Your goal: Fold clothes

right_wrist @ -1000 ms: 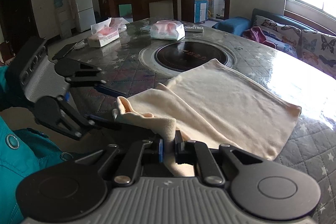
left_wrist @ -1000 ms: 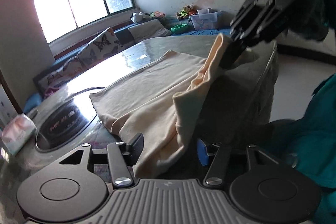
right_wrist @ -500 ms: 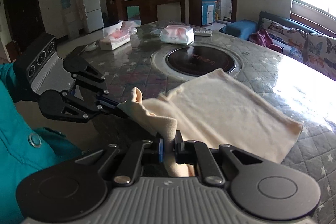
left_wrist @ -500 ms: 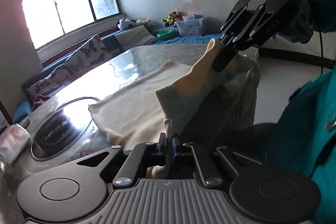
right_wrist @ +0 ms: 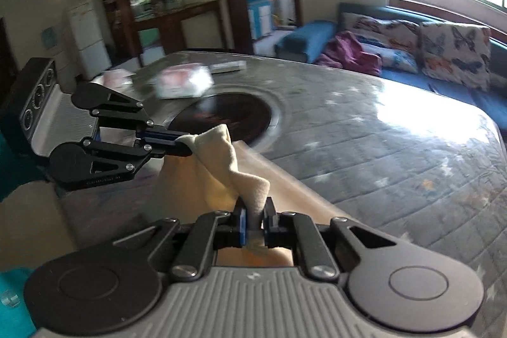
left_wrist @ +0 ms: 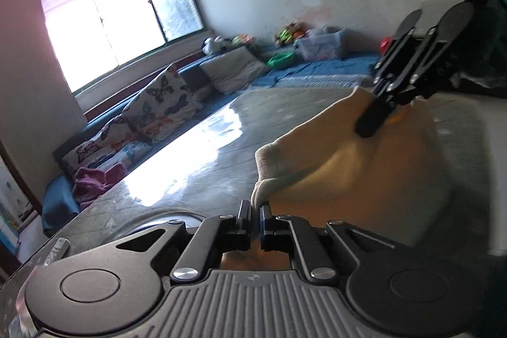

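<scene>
A cream cloth [left_wrist: 342,160] hangs lifted above the quilted table, stretched between both grippers. My left gripper [left_wrist: 256,213] is shut on one corner of the cream cloth; in the right wrist view the same gripper [right_wrist: 182,144] pinches the cloth [right_wrist: 221,170] from the left. My right gripper [right_wrist: 254,216] is shut on the other corner, and shows in the left wrist view as the right gripper [left_wrist: 369,129] reaching down from the upper right. The cloth's lower part is hidden behind both gripper bodies.
The table [right_wrist: 380,148] has a round dark inset [right_wrist: 228,116] at its middle, with tissue packs [right_wrist: 183,81] beyond it. A sofa with butterfly cushions [right_wrist: 453,53] runs under the window. Teal sleeve [right_wrist: 12,300] at lower left.
Both grippers have lifted the cloth off the table and carried it forward over the tabletop. The left gripper went from open to shut on the corner.
</scene>
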### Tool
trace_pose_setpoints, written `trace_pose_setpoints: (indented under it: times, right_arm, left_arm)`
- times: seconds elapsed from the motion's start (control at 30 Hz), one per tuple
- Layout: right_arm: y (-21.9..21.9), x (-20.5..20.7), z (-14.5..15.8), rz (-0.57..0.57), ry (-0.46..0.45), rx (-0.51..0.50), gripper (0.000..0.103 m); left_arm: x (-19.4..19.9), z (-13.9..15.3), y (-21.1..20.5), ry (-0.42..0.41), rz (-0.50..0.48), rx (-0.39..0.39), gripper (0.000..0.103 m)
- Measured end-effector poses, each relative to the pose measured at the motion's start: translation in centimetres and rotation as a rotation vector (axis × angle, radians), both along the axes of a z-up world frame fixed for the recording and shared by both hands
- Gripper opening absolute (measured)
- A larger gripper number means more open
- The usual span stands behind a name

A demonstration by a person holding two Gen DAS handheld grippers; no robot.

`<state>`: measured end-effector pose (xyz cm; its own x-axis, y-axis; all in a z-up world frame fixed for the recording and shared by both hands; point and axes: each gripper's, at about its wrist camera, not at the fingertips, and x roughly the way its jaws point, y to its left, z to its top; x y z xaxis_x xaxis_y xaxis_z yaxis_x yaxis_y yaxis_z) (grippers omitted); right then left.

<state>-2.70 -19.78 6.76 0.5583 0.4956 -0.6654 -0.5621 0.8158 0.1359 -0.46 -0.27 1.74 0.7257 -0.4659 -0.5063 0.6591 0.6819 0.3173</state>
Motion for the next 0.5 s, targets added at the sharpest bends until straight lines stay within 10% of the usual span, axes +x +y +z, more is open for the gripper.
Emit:
trace_pose_setpoints:
  times: [0.3,0.5]
  right_arm:
    - [-0.8,7.8,-7.8,-0.222,0.056,-0.024,0.016]
    - [-2.0,6.5,-7.8,-0.325,0.005,0.002,0.020]
  left_arm:
    - [7.1,-5.7,-2.4,0.123,0.131,0.021,0.010]
    - [8.1,-5.8,-2.1,0.135,0.190,0.015,0.026]
